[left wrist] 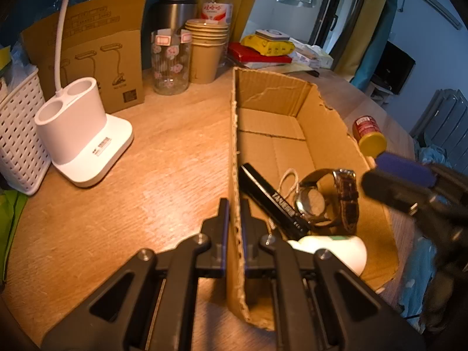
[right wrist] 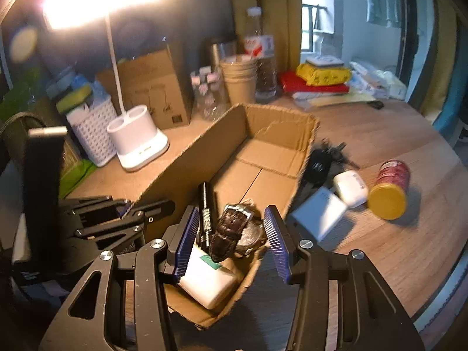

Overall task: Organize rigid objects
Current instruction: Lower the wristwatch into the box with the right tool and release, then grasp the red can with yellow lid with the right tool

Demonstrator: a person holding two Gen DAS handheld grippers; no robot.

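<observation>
An open cardboard box (left wrist: 295, 93) lies on the wooden table. In its near end are a wristwatch with a brown leather strap (left wrist: 321, 199), a long black case (left wrist: 272, 199) and a white block (left wrist: 336, 248). My left gripper (left wrist: 235, 204) is shut on the box's left wall, one finger on each side. My right gripper (right wrist: 231, 213) hangs open just above the watch (right wrist: 234, 228), and its blue pads touch nothing. Right of the box (right wrist: 278, 122) lie black keys (right wrist: 321, 161), a white power bank (right wrist: 320, 213), a small white case (right wrist: 351, 187) and a red can with a yellow lid (right wrist: 390, 188).
Left of the box stand a white lamp base (left wrist: 84, 143), a white lattice basket (left wrist: 17, 134) and an upright carton (left wrist: 96, 58). Behind it are a glass jar (left wrist: 171, 64), stacked paper cups (left wrist: 206, 49), a bottle (left wrist: 219, 0) and red and yellow packets (left wrist: 263, 46).
</observation>
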